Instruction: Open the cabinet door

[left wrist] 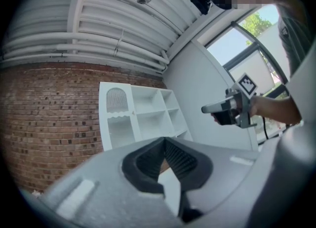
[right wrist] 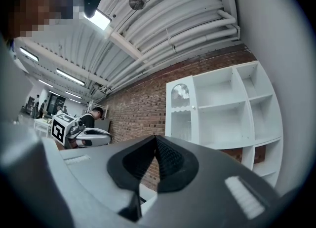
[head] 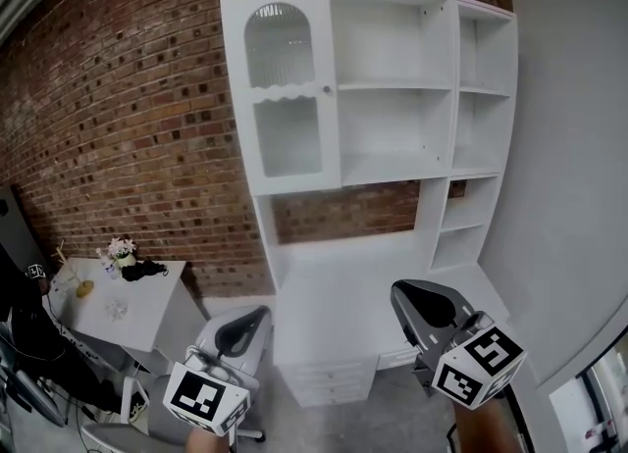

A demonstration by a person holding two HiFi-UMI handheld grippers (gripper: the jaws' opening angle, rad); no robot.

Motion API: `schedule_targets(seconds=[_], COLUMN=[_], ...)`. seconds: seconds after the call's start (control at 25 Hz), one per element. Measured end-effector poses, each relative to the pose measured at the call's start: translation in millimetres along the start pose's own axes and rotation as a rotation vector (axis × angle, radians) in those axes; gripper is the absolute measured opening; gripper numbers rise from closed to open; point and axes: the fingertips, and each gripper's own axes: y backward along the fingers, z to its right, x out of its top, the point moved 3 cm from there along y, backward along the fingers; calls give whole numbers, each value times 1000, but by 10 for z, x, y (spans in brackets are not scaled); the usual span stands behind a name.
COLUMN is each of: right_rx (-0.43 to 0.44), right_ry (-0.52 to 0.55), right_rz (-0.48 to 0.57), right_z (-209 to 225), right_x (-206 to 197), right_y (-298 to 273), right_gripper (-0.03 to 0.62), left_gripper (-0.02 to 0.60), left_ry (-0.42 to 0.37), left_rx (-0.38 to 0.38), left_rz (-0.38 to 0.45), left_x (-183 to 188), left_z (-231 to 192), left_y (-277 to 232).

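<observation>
1. Hovering well short of the cabinet [head: 444,78]: left tool [head: 238,329] and right tool [head: 430,304], both closed on nothing.
2. Cabinet door [head: 285,88]: arched, white, shut, at the unit's upper left, brick wall [head: 128,118] behind.

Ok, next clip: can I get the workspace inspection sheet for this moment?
surface: white desk top below the open shelves, nothing seen on it.
job's things: cabinet door shut, small knob at its right edge.
clutter: flowers and small items on a side table.
grippers: left gripper and right gripper both shut, empty, well short of the door.
cables: nothing clearly seen.
surroundings: brick wall; a person far behind.
</observation>
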Motion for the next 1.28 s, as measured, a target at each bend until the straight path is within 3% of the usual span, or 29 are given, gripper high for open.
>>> schedule_targets(seconds=[0.6, 1.28], right_rx=[130, 259], right_ry=[-33, -65], right_rz=[-11, 20], right_z=[923, 1641], right_x=[-168, -315], right_y=[-316, -339], right_gripper=[6, 6], left_gripper=[3, 3], left_ry=[-8, -37], left_rx=[111, 221], left_rz=[-51, -109], left_x=[-42, -71], left_z=[111, 427], left_y=[-788, -1336])
